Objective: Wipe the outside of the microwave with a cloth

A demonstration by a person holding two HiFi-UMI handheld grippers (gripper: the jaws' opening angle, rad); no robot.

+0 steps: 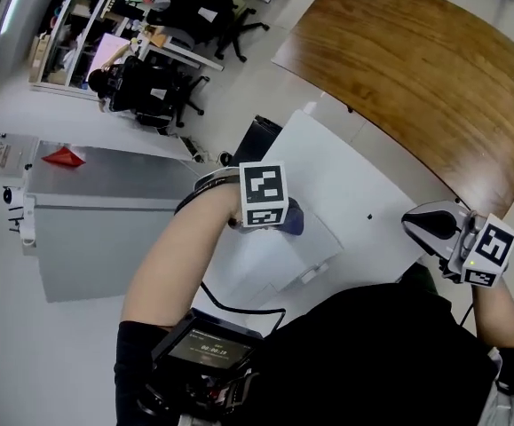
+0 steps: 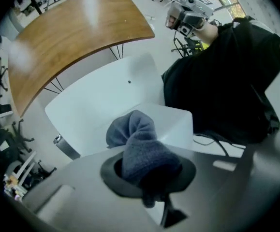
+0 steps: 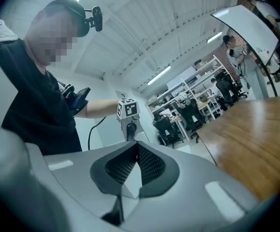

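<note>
Wooden table (image 1: 416,60) curves across the far right of the head view, with the left gripper (image 1: 285,220) over the white microwave (image 1: 265,269). Left gripper view: jaws clamp the grey cloth (image 2: 140,144) at the microwave's top. Right gripper view: the right gripper (image 3: 137,164) is pinched together, empty.

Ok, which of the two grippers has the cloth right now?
The left gripper: its jaws are shut on the blue-grey cloth at the white microwave. The right gripper has its jaws together, empty.

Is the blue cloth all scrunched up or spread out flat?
Scrunched up: the left tool pinches the cloth into a lump, folds sticking out.
</note>
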